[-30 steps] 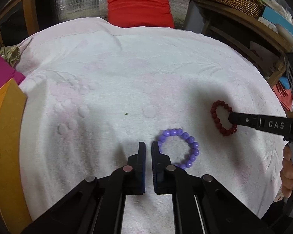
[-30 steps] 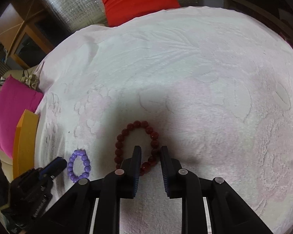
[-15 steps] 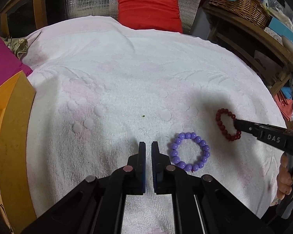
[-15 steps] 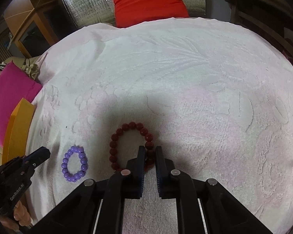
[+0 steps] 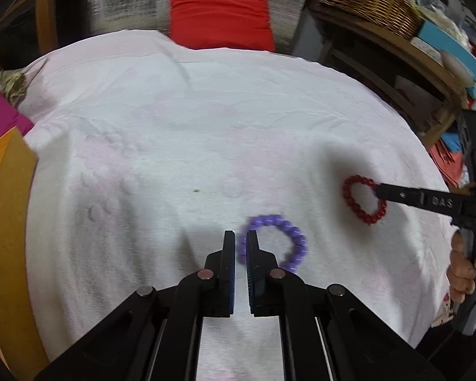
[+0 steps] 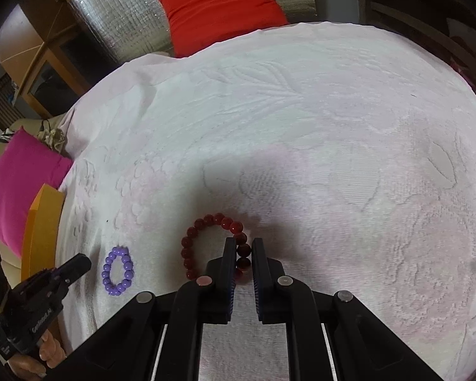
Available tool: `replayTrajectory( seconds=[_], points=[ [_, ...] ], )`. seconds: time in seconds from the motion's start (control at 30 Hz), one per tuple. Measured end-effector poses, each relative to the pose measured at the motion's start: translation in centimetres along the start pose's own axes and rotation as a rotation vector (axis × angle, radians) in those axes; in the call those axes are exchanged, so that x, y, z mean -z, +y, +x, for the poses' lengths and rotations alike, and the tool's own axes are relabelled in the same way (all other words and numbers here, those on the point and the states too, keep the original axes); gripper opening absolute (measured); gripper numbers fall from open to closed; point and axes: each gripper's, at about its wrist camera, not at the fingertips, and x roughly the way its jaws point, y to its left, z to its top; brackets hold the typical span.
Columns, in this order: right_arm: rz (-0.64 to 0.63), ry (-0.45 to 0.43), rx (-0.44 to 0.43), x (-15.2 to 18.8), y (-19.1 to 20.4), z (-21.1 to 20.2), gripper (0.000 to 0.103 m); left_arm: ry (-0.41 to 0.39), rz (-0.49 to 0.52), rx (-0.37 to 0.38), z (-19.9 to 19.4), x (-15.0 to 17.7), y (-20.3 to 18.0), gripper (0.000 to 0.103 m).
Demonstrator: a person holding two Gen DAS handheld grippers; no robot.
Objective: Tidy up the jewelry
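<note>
A purple bead bracelet (image 5: 285, 241) lies on the white embossed cloth (image 5: 206, 120); its left side sits between the nearly closed fingers of my left gripper (image 5: 240, 241). It also shows in the right wrist view (image 6: 118, 270), with the left gripper (image 6: 76, 265) at its left. A dark red bead bracelet (image 6: 206, 241) lies to its right. My right gripper (image 6: 243, 247) is shut on the red bracelet's right side. In the left wrist view the red bracelet (image 5: 361, 198) hangs from the right gripper's tip (image 5: 380, 192).
An orange box (image 5: 6, 238) stands at the cloth's left edge, next to a magenta cushion (image 6: 19, 184). A red cushion (image 5: 220, 16) lies at the back. Wooden shelves with a wicker basket (image 5: 368, 3) stand at the right.
My left gripper has moved right, and its fingers now straddle the purple bracelet's left side. My right gripper stays closed on the red bracelet, which has shifted slightly.
</note>
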Motion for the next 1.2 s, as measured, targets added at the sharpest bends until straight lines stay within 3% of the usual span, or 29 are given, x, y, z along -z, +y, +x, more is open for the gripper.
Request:
replayTrajectory(
  seconds=[0.07,0.13,0.33,0.73,0.77,0.83,1.03,1.2],
  points=[
    [0.004,0.005,-0.001,0.1,-0.3,0.0,0.011,0.015,0.018,0.005,0.4,0.1,-0.6,0.014],
    [0.008,0.012,-0.007,0.1,-0.5,0.0,0.011,0.026,0.021,0.007,0.7,0.1,-0.8,0.037],
    [0.014,0.025,-0.015,0.4,-0.4,0.1,0.011,0.009,0.025,0.043,0.7,0.2,-1.7,0.058],
    [0.027,0.046,-0.022,0.5,-0.2,0.5,0.011,0.058,0.072,0.011,3.3,0.3,-2.9,0.057],
    [0.028,0.050,-0.023,0.5,-0.2,0.5,0.011,0.055,0.083,0.005,3.4,0.3,-3.1,0.054],
    [0.032,0.057,-0.030,0.5,-0.4,0.4,0.012,0.052,0.098,0.006,3.6,0.3,-3.3,0.033],
    [0.042,0.058,-0.030,0.5,-0.7,0.6,0.013,0.047,0.100,0.018,3.9,0.0,-3.7,0.009],
    [-0.037,0.018,0.023,0.9,0.8,0.9,0.013,0.035,0.088,0.007,3.8,-0.3,-4.1,0.009]
  ],
)
